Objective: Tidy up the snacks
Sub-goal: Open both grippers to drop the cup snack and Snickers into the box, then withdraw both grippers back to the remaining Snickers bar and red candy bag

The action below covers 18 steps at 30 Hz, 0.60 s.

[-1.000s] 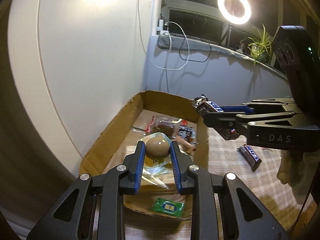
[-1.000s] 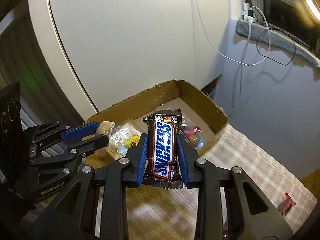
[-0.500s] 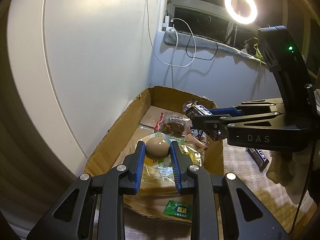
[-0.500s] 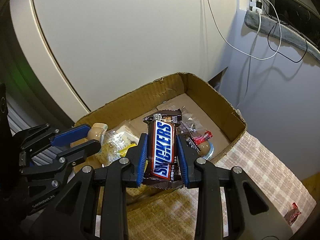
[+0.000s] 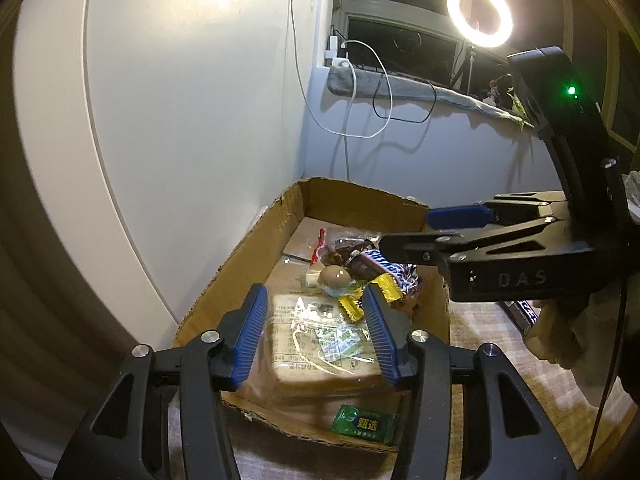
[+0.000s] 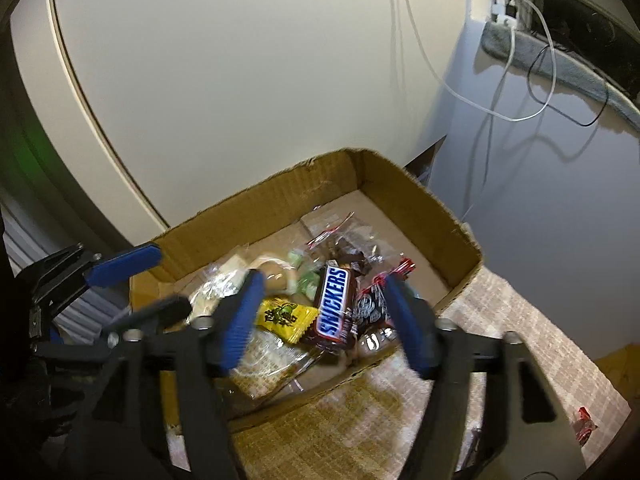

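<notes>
A cardboard box [image 5: 256, 248] [image 6: 424, 208] holds several snacks. My left gripper [image 5: 312, 300] is open and empty above the box's near end. A brown egg-shaped snack [image 5: 335, 277] lies in the box just beyond its fingers, on a clear bread packet [image 5: 316, 344]. My right gripper [image 6: 324, 280] is open and empty over the box; it also shows in the left wrist view [image 5: 404, 232]. A Snickers bar [image 6: 332, 304] [image 5: 384, 266] lies in the box under it, beside a yellow packet [image 6: 286, 316].
A green packet [image 5: 366, 426] lies at the box's near wall. Another Snickers bar [image 5: 520, 312] and a red candy [image 6: 585, 428] lie on the checked cloth right of the box. A white wall panel stands close behind the box.
Both grippers have opened. The brown egg snack has dropped from the left one into the box, and the Snickers bar from the right one. Both grippers had moved over the box.
</notes>
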Available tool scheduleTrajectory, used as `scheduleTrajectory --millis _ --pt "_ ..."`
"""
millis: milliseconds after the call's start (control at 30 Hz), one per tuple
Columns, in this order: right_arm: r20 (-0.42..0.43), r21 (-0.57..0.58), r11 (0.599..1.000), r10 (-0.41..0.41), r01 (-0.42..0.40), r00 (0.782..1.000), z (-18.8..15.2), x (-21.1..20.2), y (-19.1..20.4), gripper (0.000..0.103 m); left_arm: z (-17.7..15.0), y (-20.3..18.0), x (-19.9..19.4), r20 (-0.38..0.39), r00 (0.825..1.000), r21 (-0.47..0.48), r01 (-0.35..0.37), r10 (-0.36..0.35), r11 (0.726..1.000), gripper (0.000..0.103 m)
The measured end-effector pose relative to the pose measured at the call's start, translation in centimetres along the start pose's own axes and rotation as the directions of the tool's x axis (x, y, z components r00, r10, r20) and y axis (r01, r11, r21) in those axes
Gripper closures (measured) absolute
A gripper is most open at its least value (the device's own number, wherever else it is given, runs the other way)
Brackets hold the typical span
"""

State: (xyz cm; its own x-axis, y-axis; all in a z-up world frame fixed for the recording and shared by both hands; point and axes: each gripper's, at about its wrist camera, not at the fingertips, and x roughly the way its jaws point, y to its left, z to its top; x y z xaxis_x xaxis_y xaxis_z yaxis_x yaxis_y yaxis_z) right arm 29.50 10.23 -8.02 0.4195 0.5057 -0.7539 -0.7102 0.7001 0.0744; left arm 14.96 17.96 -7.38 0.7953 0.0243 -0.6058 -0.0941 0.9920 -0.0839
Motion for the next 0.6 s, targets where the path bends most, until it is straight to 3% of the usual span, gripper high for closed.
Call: scheduleTrajectory --millis 67,167,600 --pt "0.013 0.008 1.000 0.003 -0.003 1.000 0.1 -0.3 -0.2 0.024 0.0 0.0 0.0 -0.001 1.000 0.003 0.000 0.000 1.000 0.045" --pt "0.020 0.008 1.000 -0.002 0.002 1.000 0.2 -0.6 -0.2 0.016 0.0 -0.2 -0.1 0.001 1.000 0.008 -0.001 0.001 1.000 0.042" --pt "0.032 0.022 1.000 -0.011 0.010 0.999 -0.3 -2.1 -0.5 0.016 0.2 -1.2 -0.8 0.007 1.000 0.021 0.003 -0.003 1.000 0.042"
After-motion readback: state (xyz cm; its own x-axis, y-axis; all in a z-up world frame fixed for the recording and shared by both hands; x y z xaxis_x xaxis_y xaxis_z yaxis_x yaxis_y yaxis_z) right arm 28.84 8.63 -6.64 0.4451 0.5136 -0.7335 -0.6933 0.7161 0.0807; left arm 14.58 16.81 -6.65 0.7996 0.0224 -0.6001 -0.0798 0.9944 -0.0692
